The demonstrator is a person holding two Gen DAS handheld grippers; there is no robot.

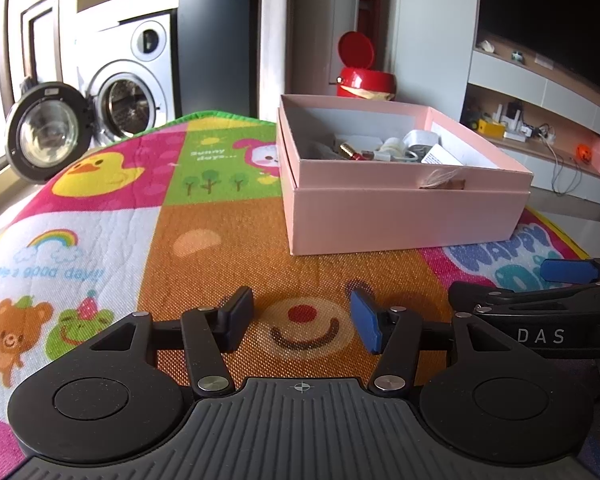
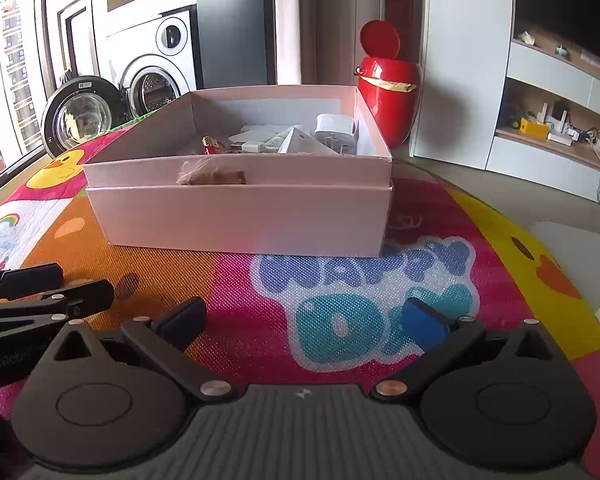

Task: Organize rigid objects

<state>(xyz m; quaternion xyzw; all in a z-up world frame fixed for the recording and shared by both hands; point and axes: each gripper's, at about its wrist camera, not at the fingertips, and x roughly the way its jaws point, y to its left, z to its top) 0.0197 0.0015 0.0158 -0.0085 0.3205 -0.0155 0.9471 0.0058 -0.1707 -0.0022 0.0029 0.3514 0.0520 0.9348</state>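
While nothing sits between either pair of fingers, both tools rest low over the play mat (image 1: pixel 228 240), each empty and spread wide. At the left of the left wrist view stand a washing machine (image 1: pixel 128 92) with its door (image 1: pixel 44 132) swung open, then the mat's duck and rainbow patches. In the lower middle of that view the left gripper (image 1: pixel 302 322) gapes over the smiling bear face, with nothing between its pads. Right of centre, in the upper half, is the pink box (image 1: pixel 400 216), seated in its upturned lid and open at the top. Inside it lie the small rigid items (image 1: pixel 396 148): a white plug adapter, a reddish-gold piece, and some white bits too jumbled to name. Behind it stands a red bin (image 1: pixel 364 76) with its lid up. At the lower right edge the other tool pokes in.

In the right wrist view the box fills the middle of the frame. The right gripper (image 2: pixel 304 320) is below it in the lower middle, equally wide and holding nothing, over the "Happy Day" lettering.

Judging by this, the work looks close to finished. No loose object shows on the visible mat, and everything seen is already in the box. What may remain is tidying the contents, or items outside both views.
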